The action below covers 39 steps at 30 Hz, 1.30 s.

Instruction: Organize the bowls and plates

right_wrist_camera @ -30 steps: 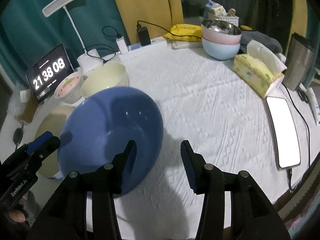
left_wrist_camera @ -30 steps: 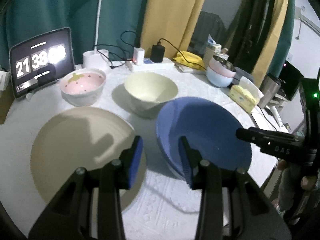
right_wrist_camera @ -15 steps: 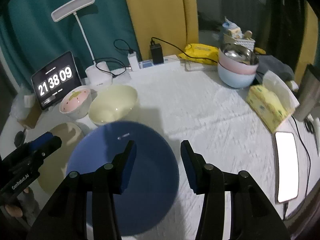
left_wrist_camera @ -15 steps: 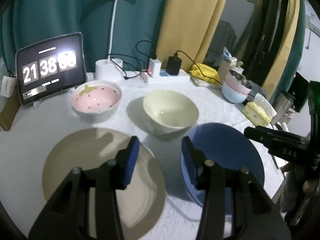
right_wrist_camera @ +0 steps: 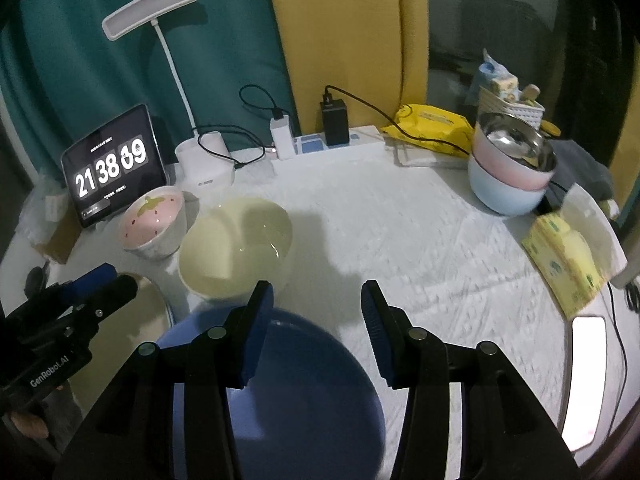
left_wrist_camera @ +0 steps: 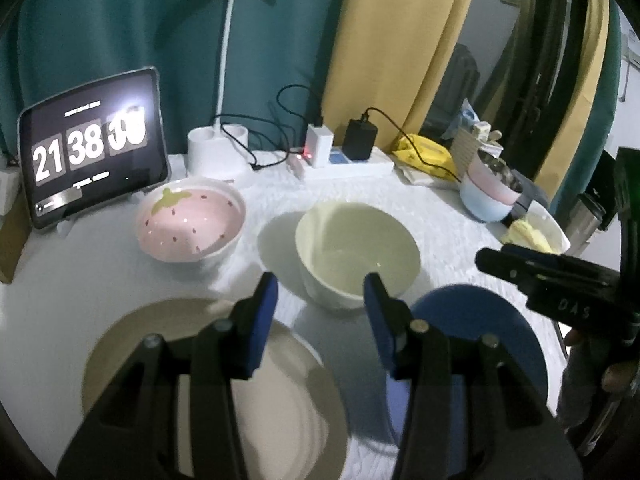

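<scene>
A blue plate (left_wrist_camera: pixel 480 332) (right_wrist_camera: pixel 288 392) lies on the white cloth at the front, beside a beige plate (left_wrist_camera: pixel 160 344) (right_wrist_camera: pixel 124 320) on its left. Behind them stand a cream bowl (left_wrist_camera: pixel 356 248) (right_wrist_camera: pixel 236 248) and a pink strawberry bowl (left_wrist_camera: pixel 192 224) (right_wrist_camera: pixel 154 224). My left gripper (left_wrist_camera: pixel 320 304) is open and empty, raised above the gap between the two plates. My right gripper (right_wrist_camera: pixel 316 320) is open and empty, raised above the blue plate's far edge.
A tablet clock (left_wrist_camera: pixel 92 156), a desk lamp base (left_wrist_camera: pixel 216 152) and a power strip (left_wrist_camera: pixel 344 160) with cables line the back. Stacked pink and blue bowls (right_wrist_camera: pixel 512 176), a tissue pack (right_wrist_camera: pixel 568 264) and a lit phone (right_wrist_camera: pixel 584 376) sit on the right.
Both grippers have pulled back and risen. The blue plate, tilted up near the right gripper's fingers a second ago, now lies flat on the cloth.
</scene>
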Each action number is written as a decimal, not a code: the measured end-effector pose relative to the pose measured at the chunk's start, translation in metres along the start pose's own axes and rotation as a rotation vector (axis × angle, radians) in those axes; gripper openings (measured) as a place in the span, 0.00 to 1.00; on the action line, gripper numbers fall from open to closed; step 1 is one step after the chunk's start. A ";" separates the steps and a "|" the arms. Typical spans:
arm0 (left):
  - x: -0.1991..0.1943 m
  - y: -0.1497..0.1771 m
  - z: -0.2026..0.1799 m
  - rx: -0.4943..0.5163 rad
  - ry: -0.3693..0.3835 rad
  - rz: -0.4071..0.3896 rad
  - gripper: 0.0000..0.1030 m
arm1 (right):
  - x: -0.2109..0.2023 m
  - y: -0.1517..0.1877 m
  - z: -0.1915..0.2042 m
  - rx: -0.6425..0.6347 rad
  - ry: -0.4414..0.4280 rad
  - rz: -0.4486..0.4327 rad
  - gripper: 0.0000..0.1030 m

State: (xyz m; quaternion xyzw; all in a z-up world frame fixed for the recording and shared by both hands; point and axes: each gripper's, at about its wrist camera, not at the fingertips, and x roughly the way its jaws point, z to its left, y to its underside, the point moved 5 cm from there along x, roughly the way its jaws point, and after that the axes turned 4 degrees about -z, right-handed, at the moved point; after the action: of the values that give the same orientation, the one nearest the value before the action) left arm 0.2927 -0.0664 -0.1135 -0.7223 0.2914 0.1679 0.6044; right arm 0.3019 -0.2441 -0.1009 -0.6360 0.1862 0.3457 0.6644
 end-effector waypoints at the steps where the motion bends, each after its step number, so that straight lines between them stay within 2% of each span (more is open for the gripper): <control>1: 0.003 -0.002 0.001 0.000 -0.001 0.000 0.45 | 0.002 -0.001 0.001 -0.003 -0.001 -0.001 0.47; 15: 0.045 -0.014 0.013 -0.036 -0.010 0.045 0.45 | 0.043 -0.021 0.008 -0.008 -0.010 0.040 0.47; 23: 0.066 -0.015 0.015 -0.054 -0.008 0.112 0.45 | 0.064 -0.030 0.019 -0.012 0.001 0.095 0.47; 31: 0.089 -0.006 0.015 -0.059 -0.016 0.177 0.45 | 0.100 -0.019 0.017 0.075 0.000 0.208 0.47; 39: 0.104 0.001 0.022 -0.071 -0.017 0.215 0.45 | 0.119 -0.012 0.021 0.084 -0.017 0.248 0.47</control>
State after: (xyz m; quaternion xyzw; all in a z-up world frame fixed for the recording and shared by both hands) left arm 0.3752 -0.0681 -0.1805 -0.7063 0.3560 0.2483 0.5593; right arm 0.3888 -0.1962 -0.1714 -0.5766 0.2719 0.4225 0.6443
